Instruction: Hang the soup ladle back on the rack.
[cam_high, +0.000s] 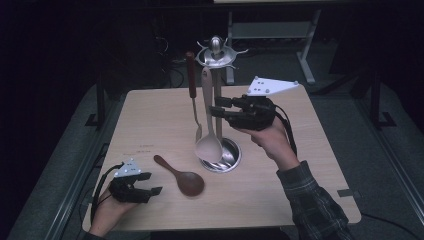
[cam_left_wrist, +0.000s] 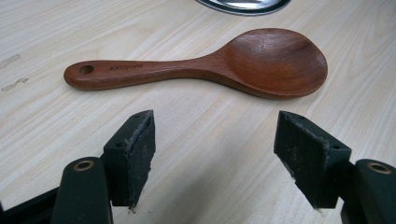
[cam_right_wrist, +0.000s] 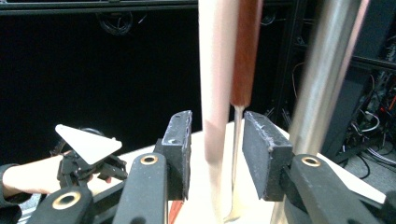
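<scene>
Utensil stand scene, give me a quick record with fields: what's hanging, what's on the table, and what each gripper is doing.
stand: steel utensil stand, round base on the wooden table
hanging: pale ladle and a wood-handled utensil
on table: brown wooden spoon, lying flat
left gripper: jaws open, empty, aimed at the spoon from close by
right gripper: raised at the stand, jaws either side of the ladle's handle without pressing it

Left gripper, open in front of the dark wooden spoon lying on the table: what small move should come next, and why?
Probably ease the left gripper forward and close on the dark wooden spoon. Its jaws stand open, short of the spoon, which lies flat and untouched, while the right gripper sits at the pale ladle hanging on the metal rack.
</scene>
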